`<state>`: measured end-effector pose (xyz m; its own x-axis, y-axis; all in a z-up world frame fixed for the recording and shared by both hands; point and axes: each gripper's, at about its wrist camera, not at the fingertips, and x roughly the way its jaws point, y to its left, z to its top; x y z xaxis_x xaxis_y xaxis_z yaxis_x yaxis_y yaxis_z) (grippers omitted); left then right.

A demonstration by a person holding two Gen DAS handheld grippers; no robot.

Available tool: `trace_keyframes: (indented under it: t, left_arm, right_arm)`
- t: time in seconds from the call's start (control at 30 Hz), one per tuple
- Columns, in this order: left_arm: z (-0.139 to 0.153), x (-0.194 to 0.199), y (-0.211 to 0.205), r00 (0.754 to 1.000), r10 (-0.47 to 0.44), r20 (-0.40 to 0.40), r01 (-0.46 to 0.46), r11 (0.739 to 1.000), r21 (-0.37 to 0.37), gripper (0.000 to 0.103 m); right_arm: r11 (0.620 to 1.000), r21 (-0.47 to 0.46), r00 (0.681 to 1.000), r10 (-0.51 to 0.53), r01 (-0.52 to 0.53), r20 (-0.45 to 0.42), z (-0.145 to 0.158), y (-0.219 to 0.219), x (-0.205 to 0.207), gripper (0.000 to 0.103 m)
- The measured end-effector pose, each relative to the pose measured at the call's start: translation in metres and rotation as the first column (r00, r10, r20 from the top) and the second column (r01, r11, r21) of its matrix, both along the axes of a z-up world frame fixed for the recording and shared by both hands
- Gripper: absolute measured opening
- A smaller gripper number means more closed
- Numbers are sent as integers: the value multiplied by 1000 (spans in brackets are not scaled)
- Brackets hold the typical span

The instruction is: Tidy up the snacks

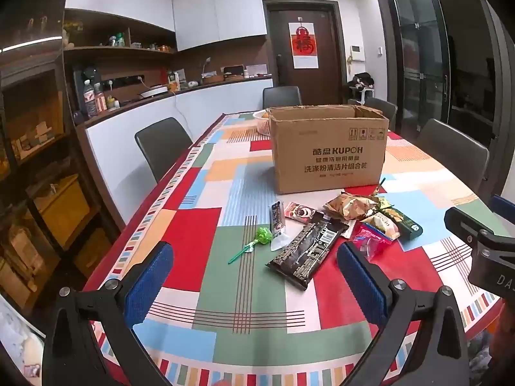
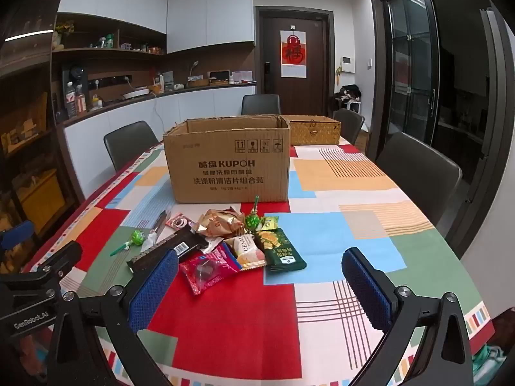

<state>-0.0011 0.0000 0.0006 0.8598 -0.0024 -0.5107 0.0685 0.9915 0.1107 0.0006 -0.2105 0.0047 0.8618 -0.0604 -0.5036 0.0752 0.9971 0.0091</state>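
Nearest the cameras, the left gripper (image 1: 254, 286) and the right gripper (image 2: 260, 286) both hang over the near edge of the table (image 2: 225, 328) with their blue pads spread wide and nothing between them. The body of one gripper, seen at the left of the right wrist view, reads "GenRobot.AI".

Just beyond them the snacks (image 2: 222, 241) lie loose in a small heap on the patchwork tablecloth. A red packet (image 2: 209, 270) is nearest, with a long dark bar (image 1: 305, 251) to its left and a green lollipop (image 1: 262, 236) further left. A pale packet (image 2: 248, 251) marked "DENM..." sits beside a dark green packet (image 2: 280, 251), and a crumpled gold wrapper (image 2: 222, 222) lies behind them.

Farther back stands an open cardboard box (image 2: 228, 167) printed "KUPOH" above lines of Chinese text and handling symbols. Behind it to the right is a woven basket (image 2: 313, 130). A red paper decoration hangs on the far door (image 2: 293, 54).

As far as I can judge, sorting has not begun. Every snack in sight is still on the table, the inside of the box is hidden from both views, and all the picking and placing remains.
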Motion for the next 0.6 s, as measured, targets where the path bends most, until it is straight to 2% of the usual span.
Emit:
trace_keyframes:
  t: [0.37, 0.6]
  left_arm:
    - [8, -11, 12, 1000, 13, 13, -13, 1000, -11, 103]
    - [7, -6, 4, 1000, 15, 19, -15, 1000, -11, 103]
  right_arm:
    - [1000, -1, 1000, 4, -4, 6, 0, 2, -2, 103]
    - [1000, -2, 1000, 3, -3, 8, 0, 1, -1, 103]
